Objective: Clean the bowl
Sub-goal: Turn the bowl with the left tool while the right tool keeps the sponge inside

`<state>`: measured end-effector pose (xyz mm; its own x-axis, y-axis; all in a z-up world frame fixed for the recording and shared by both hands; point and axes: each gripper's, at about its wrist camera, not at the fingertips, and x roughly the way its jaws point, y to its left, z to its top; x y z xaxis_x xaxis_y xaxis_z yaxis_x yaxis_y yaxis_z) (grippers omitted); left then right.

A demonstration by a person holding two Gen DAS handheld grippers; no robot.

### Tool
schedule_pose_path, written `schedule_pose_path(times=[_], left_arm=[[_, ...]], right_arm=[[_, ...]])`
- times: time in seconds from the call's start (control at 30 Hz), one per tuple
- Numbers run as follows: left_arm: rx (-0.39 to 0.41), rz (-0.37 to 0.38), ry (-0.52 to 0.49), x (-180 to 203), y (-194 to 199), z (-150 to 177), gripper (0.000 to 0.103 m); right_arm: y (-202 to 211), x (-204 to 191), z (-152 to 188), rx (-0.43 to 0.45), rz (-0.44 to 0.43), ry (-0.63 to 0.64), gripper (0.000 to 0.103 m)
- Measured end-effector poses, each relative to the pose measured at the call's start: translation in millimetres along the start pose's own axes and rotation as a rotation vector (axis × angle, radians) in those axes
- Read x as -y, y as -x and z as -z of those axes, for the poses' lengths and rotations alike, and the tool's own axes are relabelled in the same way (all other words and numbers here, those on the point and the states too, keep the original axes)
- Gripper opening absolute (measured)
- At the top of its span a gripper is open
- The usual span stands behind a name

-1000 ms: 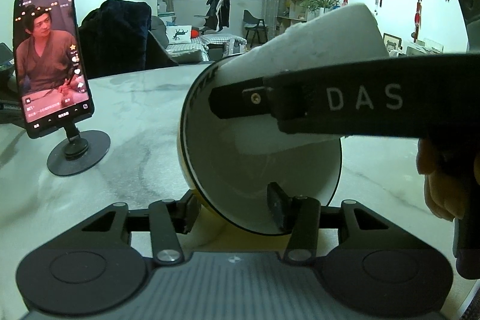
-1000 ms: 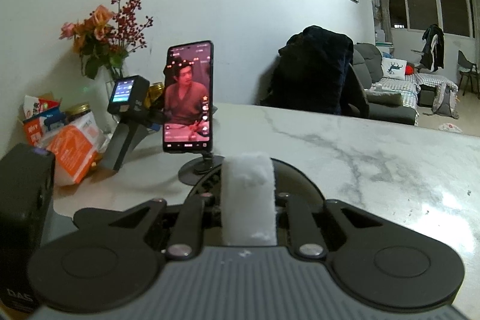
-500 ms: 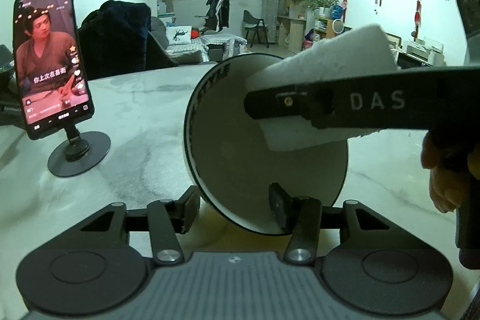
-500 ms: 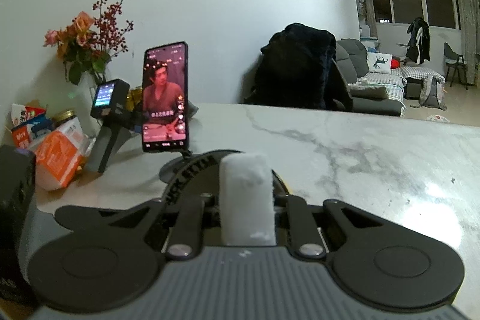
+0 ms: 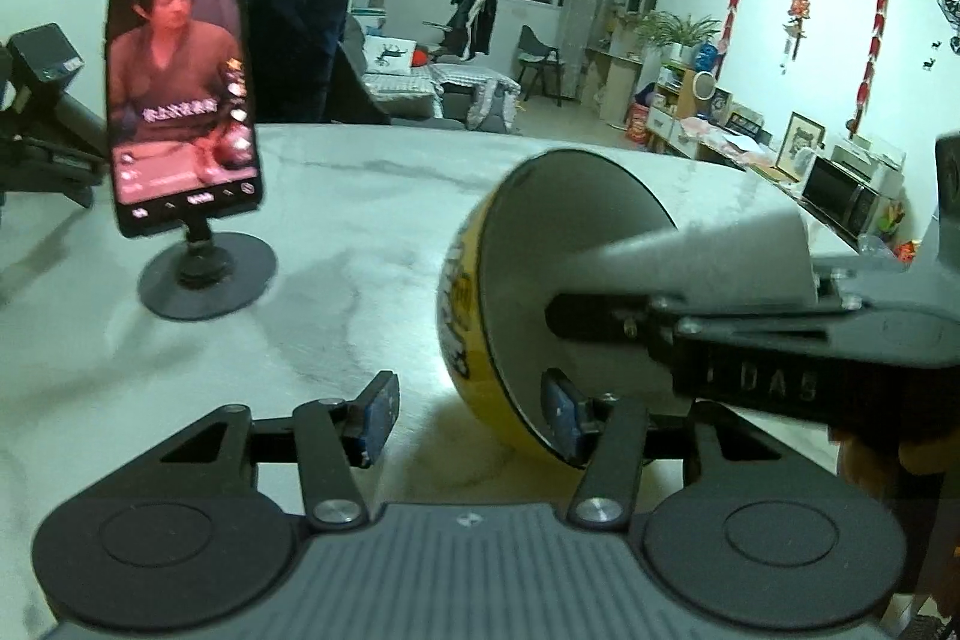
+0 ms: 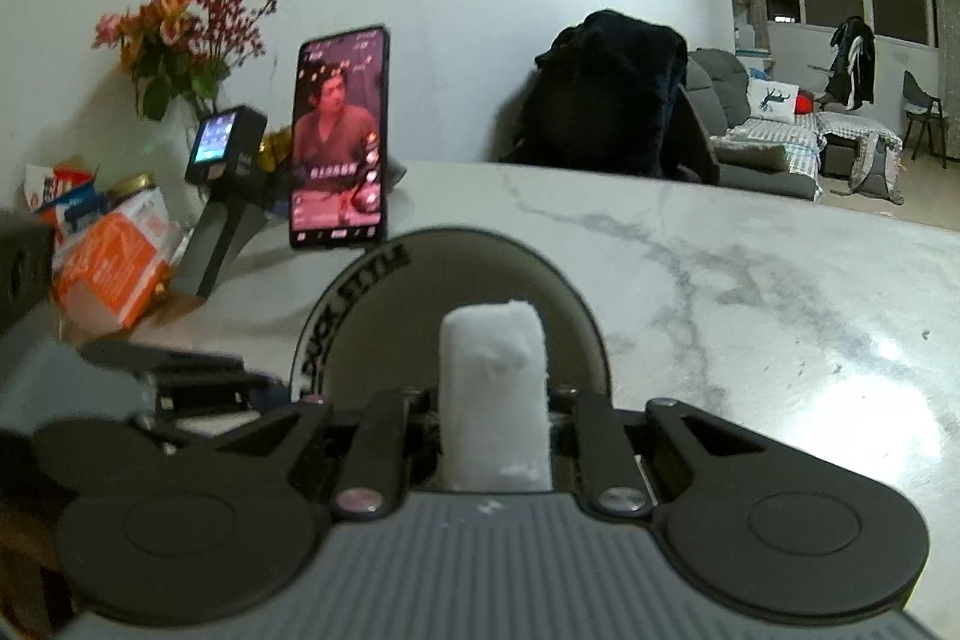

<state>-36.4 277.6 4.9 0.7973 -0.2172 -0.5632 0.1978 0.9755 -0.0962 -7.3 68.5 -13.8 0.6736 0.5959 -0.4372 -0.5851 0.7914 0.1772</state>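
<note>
A bowl, yellow outside and white inside, lies tipped on its side with its mouth toward the right. My left gripper is opening. Its right pad sits inside the lower rim, and its left pad stands clear of the yellow wall. My right gripper is closing on a white sponge that its pads press. It pushes the sponge into the bowl, whose dark rim band carries lettering. I cannot tell whether the bowl rests on the table.
The marble table carries a phone on a round stand at the left. Behind it against the wall are a handheld device, an orange packet and flowers. A chair with a dark coat stands at the far edge.
The bowl has turned its mouth to the right and shifted right between my left fingers. The left pad has come off its outer wall. The phone looms larger in the left wrist view.
</note>
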Motion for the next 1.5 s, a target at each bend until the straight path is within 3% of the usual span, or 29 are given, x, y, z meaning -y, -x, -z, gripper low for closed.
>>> schedule_pose_path(times=[0.23, 0.4, 0.7, 0.83, 0.93, 1.3, 1.5], left_arm=[[-0.021, -0.008, -0.056, -1, 7, -9, 0.054], [-0.004, -0.004, -0.026, -10, 11, -15, 0.054], [0.002, -0.069, -0.117, 11, -1, -44, 0.052], [-0.003, -0.123, -0.178, 18, -10, -47, 0.042], [0.001, -0.140, -0.161, 15, -11, -41, 0.035], [-0.050, -0.123, -0.088, -11, -6, -11, 0.034], [-0.039, -0.067, -0.036, -18, -4, 4, 0.035]], right_arm=[[0, 1, 3, -0.004, -0.004, -0.002, 0.017], [-4, -4, 6, -0.017, 0.005, 0.008, 0.018], [-11, -3, 10, -0.065, 0.011, 0.013, 0.018], [-11, -5, 8, -0.079, 0.009, 0.036, 0.017], [-6, -7, 5, -0.076, 0.019, 0.061, 0.017], [6, -17, -2, -0.032, 0.024, 0.120, 0.016], [5, -19, -4, -0.026, 0.008, 0.114, 0.015]])
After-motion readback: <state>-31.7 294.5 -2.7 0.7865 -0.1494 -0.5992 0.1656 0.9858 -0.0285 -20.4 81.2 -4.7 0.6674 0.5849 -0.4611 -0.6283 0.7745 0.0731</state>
